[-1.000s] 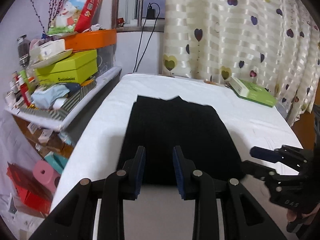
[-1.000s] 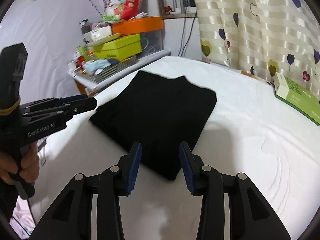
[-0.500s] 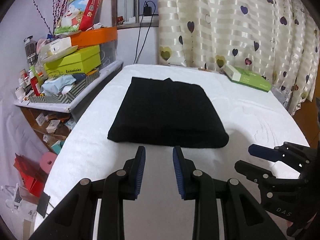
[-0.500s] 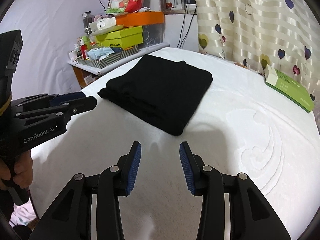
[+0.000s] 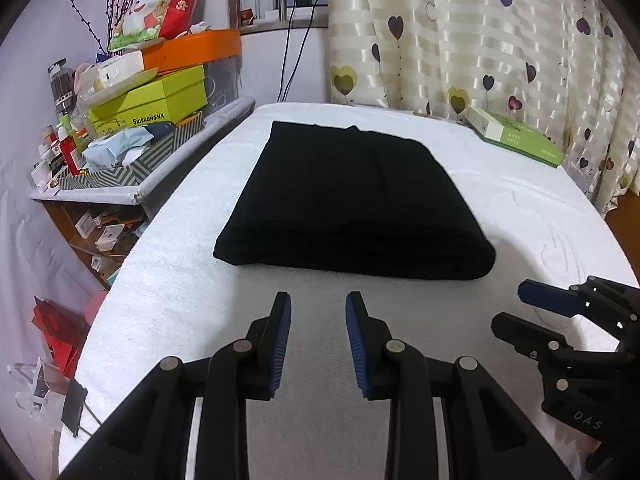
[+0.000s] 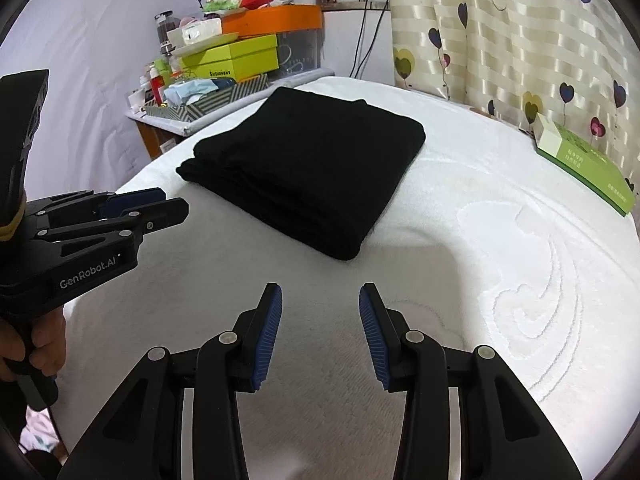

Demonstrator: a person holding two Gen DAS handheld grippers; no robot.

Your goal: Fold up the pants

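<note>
Our two black handheld grippers hover over a white quilted bed (image 5: 400, 420), where the black fabric pants (image 5: 352, 204) lie folded into a thick, squared stack near the middle of the mattress, clear of both tools. The left gripper (image 5: 318, 340) shows its blue-padded jaws parted a modest way with nothing between them; the right gripper (image 6: 320, 336) stands a little wider and is likewise empty. We judge the folding done, or nearly so.

What could go wrong from here is mostly our own doing: a low pass over the stack could snag the top layer and drag it open, and a nudge to the near folded edge could shear the layers out of line, since soft cloth slides easily on the quilted cover. The two tools sit near each other and could knock together if we cross them.

Around us, a long green-and-white box (image 6: 584, 164) lies at the bed's far right edge, well apart from the pants. A crowded shelf (image 5: 132, 196) carrying a lime-green shoebox (image 5: 156, 100) and an orange tub (image 5: 188, 48) runs along the left side of the bed. A cream heart-print curtain (image 5: 480, 32) hangs behind. Nothing lies between us and the stack.
</note>
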